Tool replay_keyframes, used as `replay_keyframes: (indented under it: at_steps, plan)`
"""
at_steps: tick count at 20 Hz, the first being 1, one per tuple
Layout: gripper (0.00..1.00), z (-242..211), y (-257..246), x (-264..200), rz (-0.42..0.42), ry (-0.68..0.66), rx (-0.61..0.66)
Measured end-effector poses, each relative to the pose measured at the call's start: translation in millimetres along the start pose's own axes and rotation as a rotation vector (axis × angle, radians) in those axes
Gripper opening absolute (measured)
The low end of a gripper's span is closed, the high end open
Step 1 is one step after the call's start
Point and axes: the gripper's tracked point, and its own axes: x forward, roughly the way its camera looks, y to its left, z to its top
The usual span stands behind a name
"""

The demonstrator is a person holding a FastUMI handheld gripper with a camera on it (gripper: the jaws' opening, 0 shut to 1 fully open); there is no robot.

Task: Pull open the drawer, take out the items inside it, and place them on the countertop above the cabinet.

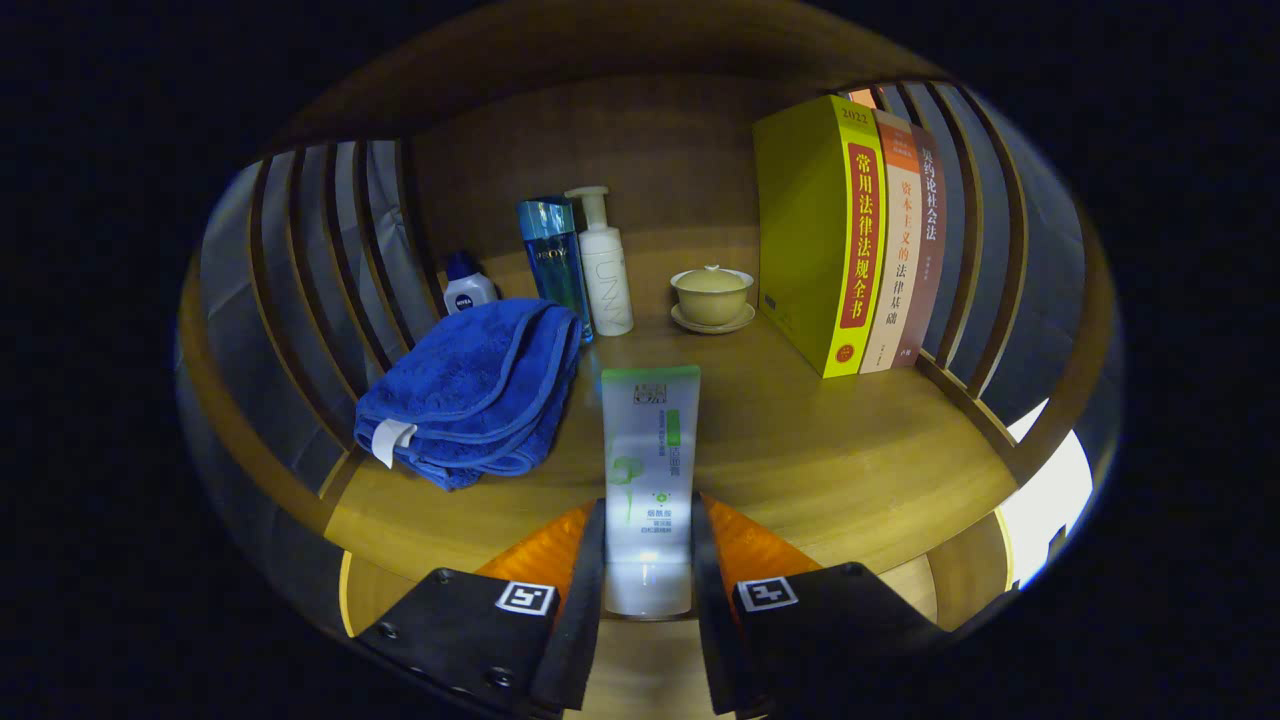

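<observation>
So the tool (648, 560) is clamped on a tube (650, 470), both fingers pressing its lower sides, cap end pointing away over the wooden surface (850, 460). Whether the tube is already resting on the wood or hangs just above it, I can't tell. My guess is this is the put-down step for this item.

How it'll handle: a soft plastic squeeze tube, light, smooth and a bit slippery, and it gives under pressure, so squeeze too hard and it bulges or slides out. The hold low on the flat crimped end looks sensible to me since that part is stiffer than the belly.

Just ahead and off to the left sits a folded blue towel (470, 395), close to the tube but apart from it. Further back there's a small bottle (468, 290), a tall blue bottle (555, 265) and a white pump bottle (605, 265) in a row, then a lidded cup (712, 295) on its saucer, and upright books (850, 235) on the right. That cup looks fragile, but it's well clear of the tube
</observation>
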Motion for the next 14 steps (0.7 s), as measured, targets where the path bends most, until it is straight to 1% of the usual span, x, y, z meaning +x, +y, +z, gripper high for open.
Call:
replay_keyframes:
  at_steps: [7,9,12,14]
  plan:
    - [0.54,-3.2,-0.8,6.1,-0.003,-0.018,-0.008]
    - [0.56,-3.0,-0.4,6.1,0.006,-0.022,-0.002]
    - [0.60,3.3,1.3,3.7,0.027,-0.061,0.014]
    - [0.71,12.9,2.4,-4.8,0.034,-0.107,0.023]
